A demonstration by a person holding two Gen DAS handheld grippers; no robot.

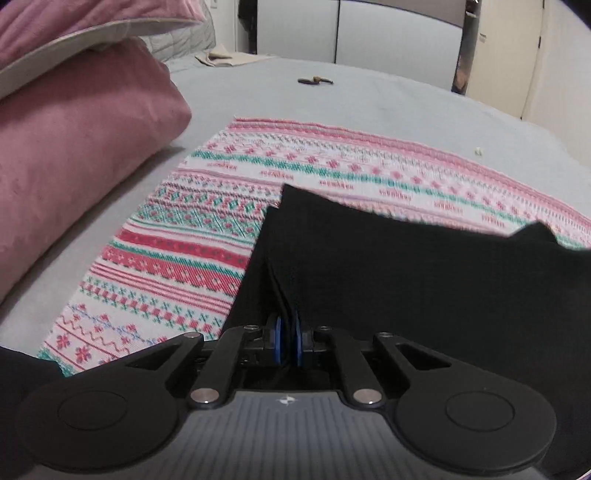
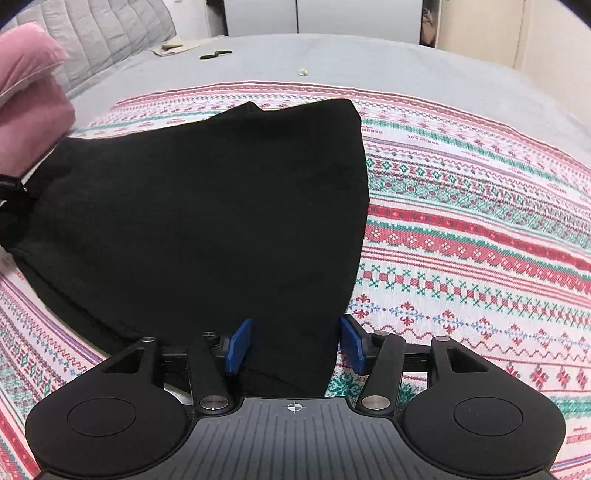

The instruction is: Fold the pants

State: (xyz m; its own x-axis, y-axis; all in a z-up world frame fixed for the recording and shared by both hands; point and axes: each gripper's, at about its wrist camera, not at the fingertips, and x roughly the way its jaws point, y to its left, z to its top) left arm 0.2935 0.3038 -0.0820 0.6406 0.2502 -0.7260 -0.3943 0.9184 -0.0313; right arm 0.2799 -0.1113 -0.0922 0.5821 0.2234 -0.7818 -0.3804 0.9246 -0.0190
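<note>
Two claws: both low in their frames, each reaching into the black pants.
Left claw [image 1: 287, 341]: blue pads almost together, pinching a bunched edge of the pants between them.
Right claw [image 2: 295, 345]: blue pads standing well apart; pants cloth lies in the gap, and no pad can be seen pressing on it.
Pants [image 2: 207, 206]: folded black cloth lying on the patterned blanket; in the right view it fills the centre and left, its far edge near the upper middle; in the left view [image 1: 424, 280] it takes the centre and right, with layered edges running up from the pads.
Blanket [image 1: 177, 236]: white with red, pink and green bands, spread on the bed under the pants; bare at left in the left view, at right in the right view.
Bed [image 1: 351, 99]: grey sheet beyond the blanket, upper half of both frames.
Pillows [image 1: 85, 155]: pink, stacked at the upper left, just beside the blanket's edge.
Small dark thing [image 1: 315, 80]: on the sheet, upper middle, too small to tell.
Cupboards [image 1: 388, 33]: pale doors along the top edge.
</note>
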